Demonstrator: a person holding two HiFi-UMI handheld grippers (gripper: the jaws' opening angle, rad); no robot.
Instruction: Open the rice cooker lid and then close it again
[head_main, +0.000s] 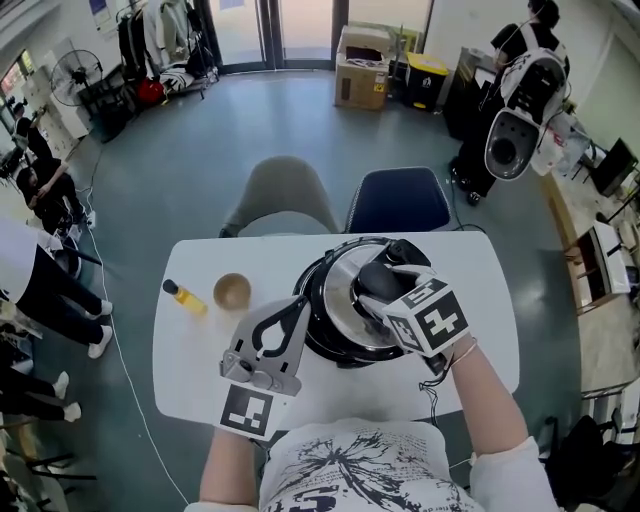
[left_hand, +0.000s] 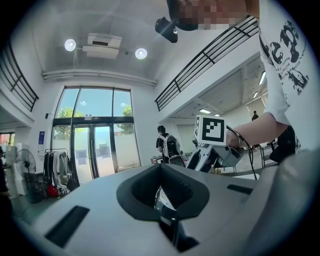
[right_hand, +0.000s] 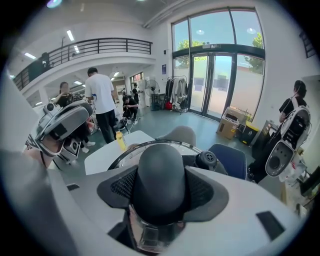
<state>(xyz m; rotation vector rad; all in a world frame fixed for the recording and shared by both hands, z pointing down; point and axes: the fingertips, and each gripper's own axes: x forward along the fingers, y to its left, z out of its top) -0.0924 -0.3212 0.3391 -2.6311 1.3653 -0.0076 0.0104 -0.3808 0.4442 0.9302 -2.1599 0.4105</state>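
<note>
We are seeing the rice cooker (head_main: 322, 338) standing upright on the white table (head_main: 480, 300), about at its middle and a little toward its right edge. Being round, it is showing no long axis; its mouth is facing straight up. The shiny steel lid (head_main: 345, 278) is lying over that mouth, face up and nearly level, with its dark knob (right_hand: 160, 170) pointing upward. A smaller dark cap (head_main: 405, 250) is sitting on the side nearer the table's far edge. Whether the lid is clear of the pot we are unable to tell. The right gripper (head_main: 392, 300) is reaching down at a slant from the near edge, and its jaws are clamping the knob from both sides. The left gripper (head_main: 297, 312) is lying about level just beside the cooker's left wall, its jaws together with nothing between them; contact with the wall we cannot judge. Toward the left edge a small brown bowl (head_main: 232, 291) and a yellow bottle (head_main: 186, 297) are resting near each other.
</note>
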